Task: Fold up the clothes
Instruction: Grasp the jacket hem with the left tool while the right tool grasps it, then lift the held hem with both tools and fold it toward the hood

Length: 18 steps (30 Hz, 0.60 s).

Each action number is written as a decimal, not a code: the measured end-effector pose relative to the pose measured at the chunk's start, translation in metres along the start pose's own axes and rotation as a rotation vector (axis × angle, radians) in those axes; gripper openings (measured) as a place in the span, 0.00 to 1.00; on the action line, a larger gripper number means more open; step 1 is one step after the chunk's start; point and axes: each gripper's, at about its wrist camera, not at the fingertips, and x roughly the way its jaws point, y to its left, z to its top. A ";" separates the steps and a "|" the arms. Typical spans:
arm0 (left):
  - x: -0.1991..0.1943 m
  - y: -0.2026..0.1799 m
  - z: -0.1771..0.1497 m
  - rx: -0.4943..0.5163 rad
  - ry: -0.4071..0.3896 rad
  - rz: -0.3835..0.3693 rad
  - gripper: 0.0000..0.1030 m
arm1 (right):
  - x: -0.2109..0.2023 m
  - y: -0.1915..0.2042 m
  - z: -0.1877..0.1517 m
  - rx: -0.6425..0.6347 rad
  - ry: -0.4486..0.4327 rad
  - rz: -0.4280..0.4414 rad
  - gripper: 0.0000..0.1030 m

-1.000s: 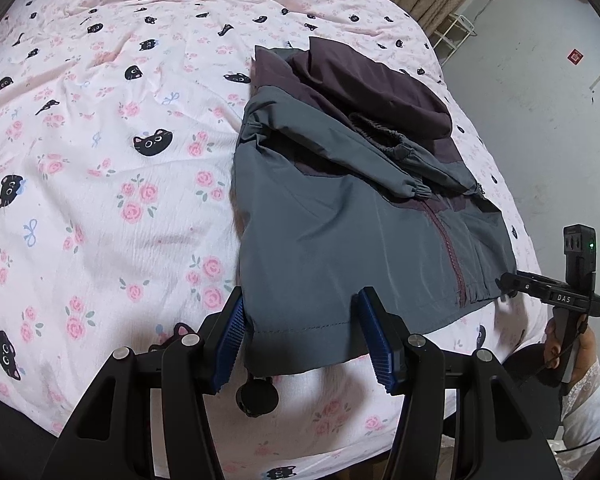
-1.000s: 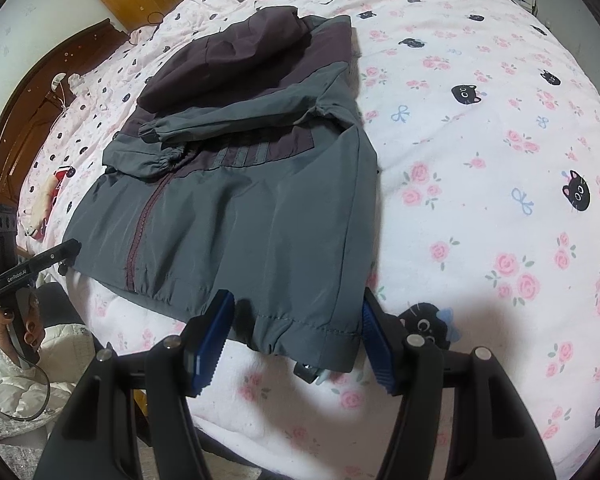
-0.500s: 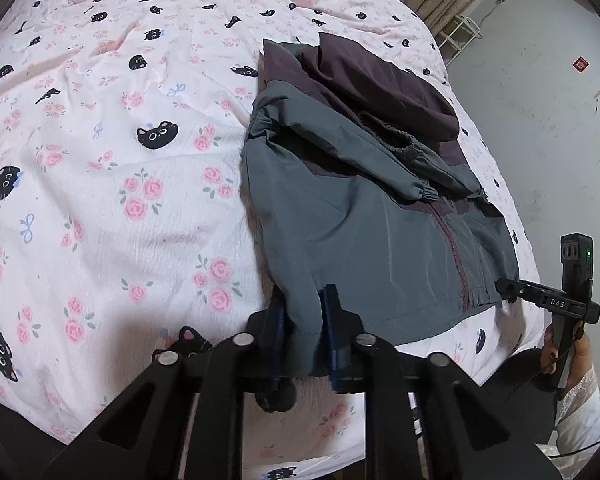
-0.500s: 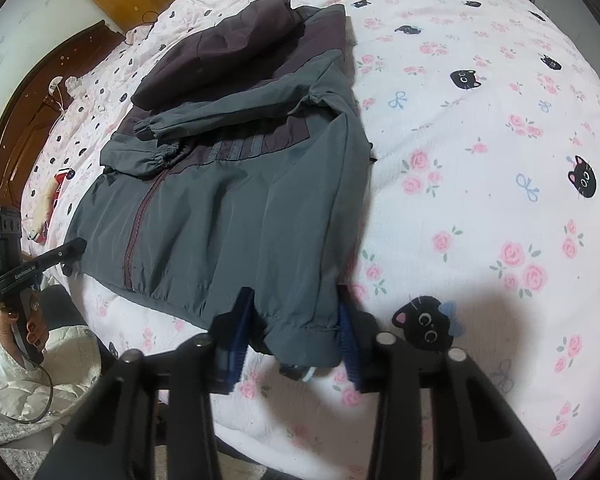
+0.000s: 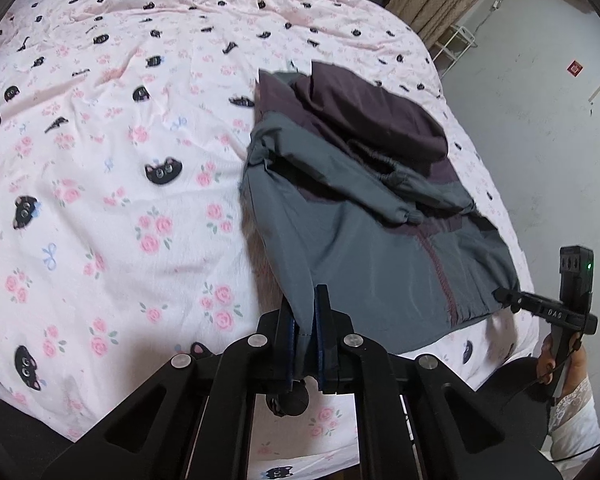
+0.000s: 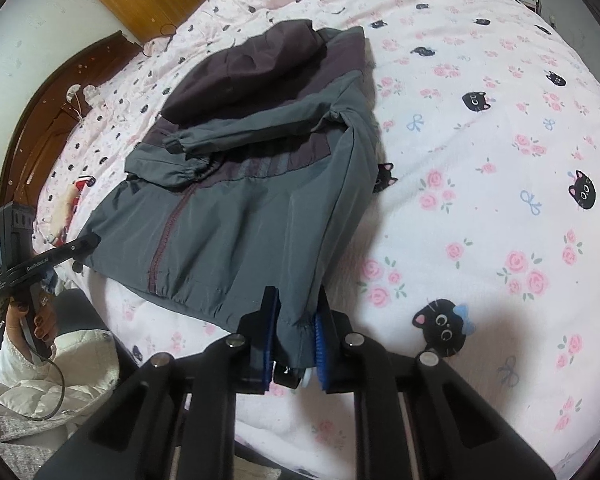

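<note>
- A grey and dark purple jacket (image 5: 364,240) lies on the bed's pink cat-print sheet (image 5: 100,184), sleeves folded across its front and its hem toward the near edge.
- The left gripper (image 5: 306,324) has its jaws clenched on one hem corner.
- The right gripper (image 6: 296,334) grasps the other corner; its jaws are closing, with bunched fabric between the blue pads (image 6: 322,340).
- A small cord toggle (image 5: 294,398), as far as I can make out, hangs below the left jaws.
</note>
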 end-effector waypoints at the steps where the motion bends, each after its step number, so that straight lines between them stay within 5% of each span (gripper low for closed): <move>1: -0.003 0.000 0.002 -0.002 -0.007 -0.003 0.06 | -0.002 0.000 0.000 -0.001 -0.002 0.003 0.16; 18: -0.022 0.001 0.036 -0.058 -0.078 -0.048 0.06 | -0.042 -0.002 0.040 0.032 -0.098 0.058 0.15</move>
